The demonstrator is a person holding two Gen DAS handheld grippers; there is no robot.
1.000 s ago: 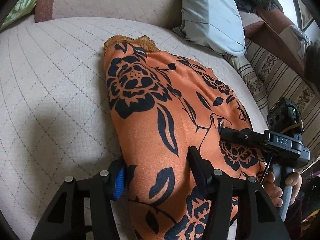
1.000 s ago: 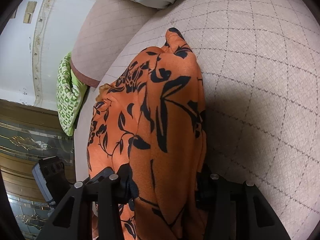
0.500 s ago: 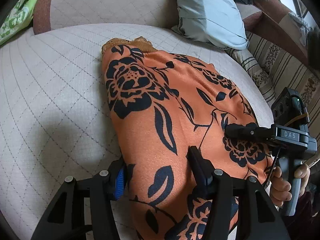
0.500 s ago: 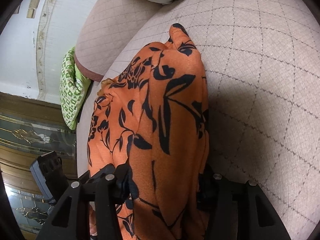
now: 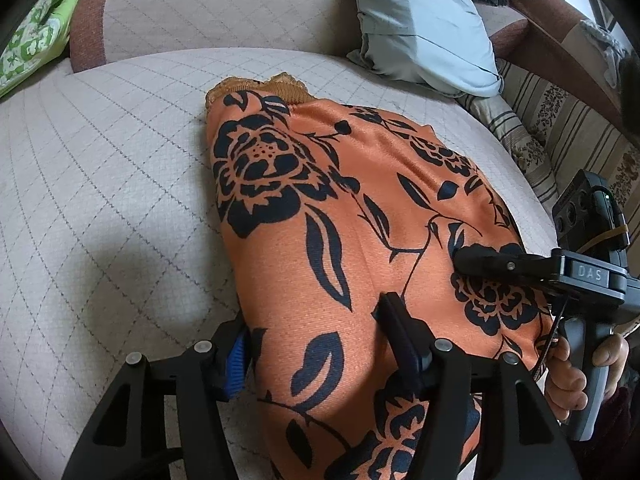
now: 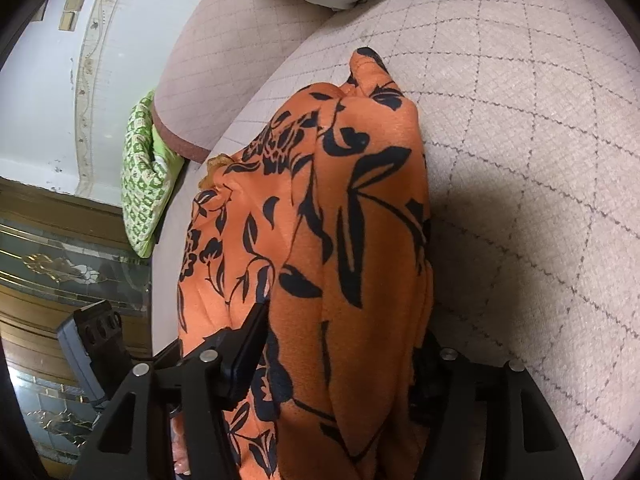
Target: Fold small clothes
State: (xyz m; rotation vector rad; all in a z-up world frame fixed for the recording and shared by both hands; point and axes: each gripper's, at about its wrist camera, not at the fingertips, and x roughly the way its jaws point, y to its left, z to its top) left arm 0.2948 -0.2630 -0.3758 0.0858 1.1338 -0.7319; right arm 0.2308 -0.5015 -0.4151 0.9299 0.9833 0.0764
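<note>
Two views show one orange garment (image 5: 352,248) with a black flower print, lying on a beige sofa seat (image 5: 100,184) with a thin diamond grid.

On the left wrist view, the garment runs from the centre of the frame down to the bottom edge. Its far end, with a brown lace trim (image 5: 256,86), lies at the upper centre. The left tool (image 5: 316,344) is at the bottom centre, its two fingers pressed on a fold of the cloth, one on each side. At the right edge the right tool (image 5: 476,260) pinches the other side of the garment, and a hand (image 5: 576,376) grips its grey handle. On this tool the letters "DAS" can be read. A pale blue pillow (image 5: 424,20) leans at the upper right, with a striped cushion (image 5: 568,140) below it and a green patterned cushion (image 5: 28,32) at the upper left. Bare seat lies open on the left half of the frame.

On the right wrist view, the garment (image 6: 320,220) fills the centre, draped in folds and ending in a pointed corner at the upper centre. The right tool (image 6: 340,360) at the bottom holds the cloth between its fingers; the right finger is mostly covered. The sofa seat (image 6: 520,160) is bare across the right half. At left are the green cushion (image 6: 144,176), a white wall (image 6: 52,92) and dark wood panels with glass (image 6: 48,272). The left tool's body (image 6: 96,340) shows at the lower left.
</note>
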